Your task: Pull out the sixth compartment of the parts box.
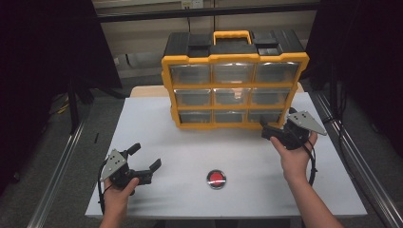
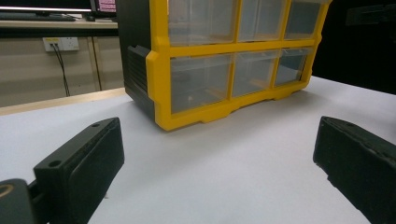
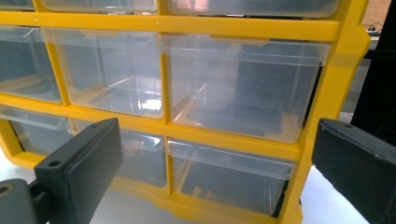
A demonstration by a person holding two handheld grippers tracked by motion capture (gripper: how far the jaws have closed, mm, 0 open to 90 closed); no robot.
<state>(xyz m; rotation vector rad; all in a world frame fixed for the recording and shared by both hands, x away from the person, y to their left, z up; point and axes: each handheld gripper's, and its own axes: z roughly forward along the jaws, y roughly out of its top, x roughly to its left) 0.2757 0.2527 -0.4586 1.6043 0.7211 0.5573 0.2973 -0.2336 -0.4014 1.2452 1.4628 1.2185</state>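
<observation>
Drawer cabinet [image 1: 235, 90] upright at back-centre of white worktop [image 1: 190, 156], yellow frame, nine clear drawers.
Drawers look empty, contents hard to tell. R gripper [image 1: 278, 127] by bottom-right drawer [image 3: 229, 179], fingers apart; L gripper [image 1: 144, 157] near front-left, fingers apart. Red button [image 1: 216, 178] front-centre; dark room.

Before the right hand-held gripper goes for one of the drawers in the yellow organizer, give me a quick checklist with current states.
1. Right hand-held gripper open: ok, jaws spread wide in the right gripper view.
2. Right hand-held gripper near the bottom-right drawer: ok, close in front, not touching.
3. Drawers of the yellow drawer organizer shut: ok, all fronts look flush.
4. Left hand-held gripper out of the way: ok, open and empty, low on the table.
5. Round red-topped object clear of the path: ok, nearer the person.
6. Drawer contents: cannot tell.
</observation>
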